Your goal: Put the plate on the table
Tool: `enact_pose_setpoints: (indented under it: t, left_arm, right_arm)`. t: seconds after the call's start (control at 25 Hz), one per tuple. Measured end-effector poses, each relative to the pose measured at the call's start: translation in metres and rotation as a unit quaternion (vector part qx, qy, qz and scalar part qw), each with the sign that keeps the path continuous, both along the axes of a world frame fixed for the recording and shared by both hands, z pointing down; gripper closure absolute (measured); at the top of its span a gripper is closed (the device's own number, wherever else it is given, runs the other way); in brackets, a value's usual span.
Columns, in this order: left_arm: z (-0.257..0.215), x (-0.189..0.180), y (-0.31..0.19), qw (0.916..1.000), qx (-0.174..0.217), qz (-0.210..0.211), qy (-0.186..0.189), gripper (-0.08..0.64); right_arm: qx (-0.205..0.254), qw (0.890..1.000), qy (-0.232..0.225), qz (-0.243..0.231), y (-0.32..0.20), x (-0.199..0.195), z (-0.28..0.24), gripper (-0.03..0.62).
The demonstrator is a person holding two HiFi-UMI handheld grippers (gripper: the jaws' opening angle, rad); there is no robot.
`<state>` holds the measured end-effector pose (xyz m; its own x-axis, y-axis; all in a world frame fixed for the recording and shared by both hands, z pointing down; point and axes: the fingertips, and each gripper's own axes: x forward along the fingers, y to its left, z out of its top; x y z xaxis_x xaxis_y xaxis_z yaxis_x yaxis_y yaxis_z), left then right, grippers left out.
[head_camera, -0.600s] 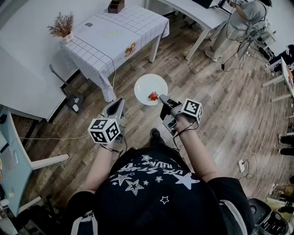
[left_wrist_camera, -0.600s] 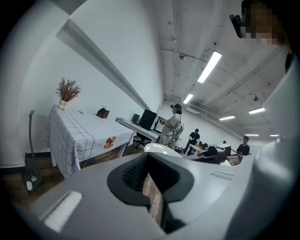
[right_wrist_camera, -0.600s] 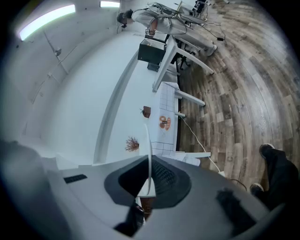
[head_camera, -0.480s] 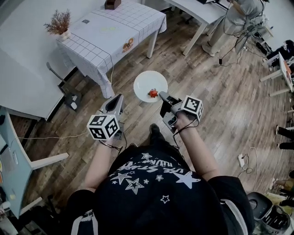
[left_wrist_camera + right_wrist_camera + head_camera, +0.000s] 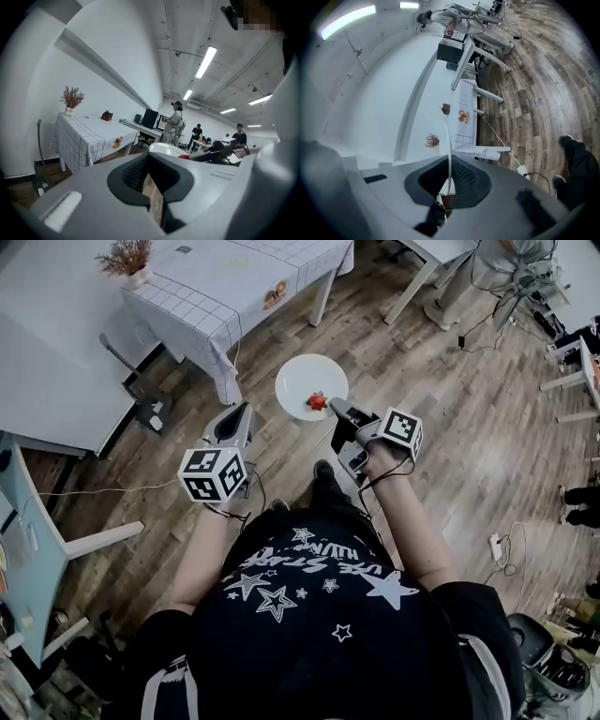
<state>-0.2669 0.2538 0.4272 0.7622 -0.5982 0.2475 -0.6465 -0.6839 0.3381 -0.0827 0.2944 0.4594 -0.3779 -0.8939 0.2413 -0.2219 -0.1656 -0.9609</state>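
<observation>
We stand on the wooden floor (image 5: 459,418) with a gripper in each hand, and the plate (image 5: 305,379) is not yet on the table (image 5: 216,287). The right gripper (image 5: 336,408) is clamped on the plate's rim at the edge nearest us, holding the white disc out level in the air over the boards. In the right gripper view we see the plate edge-on, a thin white line running straight into the slot between the two dark pads, which press on it from both sides. A small red thing (image 5: 318,401) lies on the plate close to that gripped edge, just beside the jaws. The plate hangs off the table's near corner, outside the hanging checked cloth and clear of the table's edge, touching neither. The left gripper (image 5: 241,412) points forward beside the plate's left edge, apart from it; in the left gripper view its jaws are drawn together to a narrow slit with only floor showing through, so it grasps nothing. At the table's far left corner stands a pot of dried twigs (image 5: 125,256), and a small printed picture (image 5: 275,293) sits near the cloth's right edge. In the left gripper view a standing person (image 5: 176,123) is at a desk beyond the table.
</observation>
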Motion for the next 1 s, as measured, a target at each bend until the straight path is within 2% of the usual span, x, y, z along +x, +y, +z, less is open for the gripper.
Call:
enact_pose_setpoints:
  t: [0.44,0.6,1.0]
  left_arm:
    - [0.012,0.007,-0.007,0.9999,-0.008,0.011,-0.009,0.551]
    - [0.017,0.026,-0.014,0.9997,-0.009,0.020,-0.008,0.551]
    - [0.008,0.087,-0.065,0.9993,-0.005,0.001,-0.037,0.551]
  right_arm:
    - [-0.026,1.000,-0.011,0.005,0.003,0.005,0.013,0.574]
    - [-0.023,1.000,-0.001,-0.002,-0.005,0.019,0.015,0.574]
    - [-0.027,0.999,-0.040,-0.019,-0.069,0.084,0.019,0.574]
